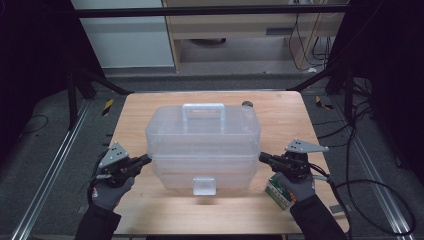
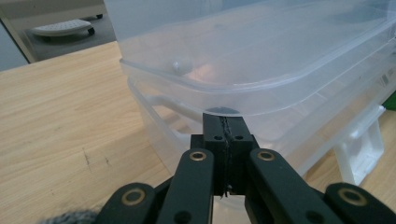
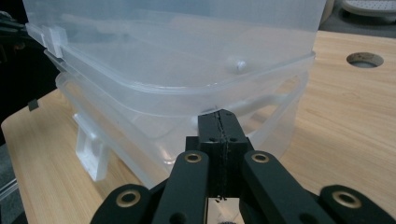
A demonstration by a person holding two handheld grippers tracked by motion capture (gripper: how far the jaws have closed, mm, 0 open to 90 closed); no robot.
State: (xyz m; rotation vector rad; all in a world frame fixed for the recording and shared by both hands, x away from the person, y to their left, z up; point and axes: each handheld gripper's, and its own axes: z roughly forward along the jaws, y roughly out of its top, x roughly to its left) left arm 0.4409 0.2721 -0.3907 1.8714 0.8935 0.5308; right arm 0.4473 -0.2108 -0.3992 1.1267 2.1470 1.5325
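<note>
A clear plastic storage box (image 1: 202, 145) with a top handle (image 1: 203, 114) and a front latch (image 1: 204, 185) stands in the middle of the wooden table (image 1: 140, 107). My left gripper (image 1: 146, 160) is shut, its tip against the box's left end under the lid rim (image 2: 224, 86). Mirroring it, my right gripper (image 1: 262, 157) is shut with its tip at the box's right end (image 3: 261, 79). In the gripper views, both pairs of jaws are pressed together with nothing between them, the left gripper (image 2: 224, 122) and right gripper (image 3: 219, 119) just below the lid's overhang.
A small green and white carton (image 1: 278, 191) lies on the table under my right hand. A round hole (image 1: 247, 104) sits in the tabletop behind the box. Black frame posts and cables flank the table.
</note>
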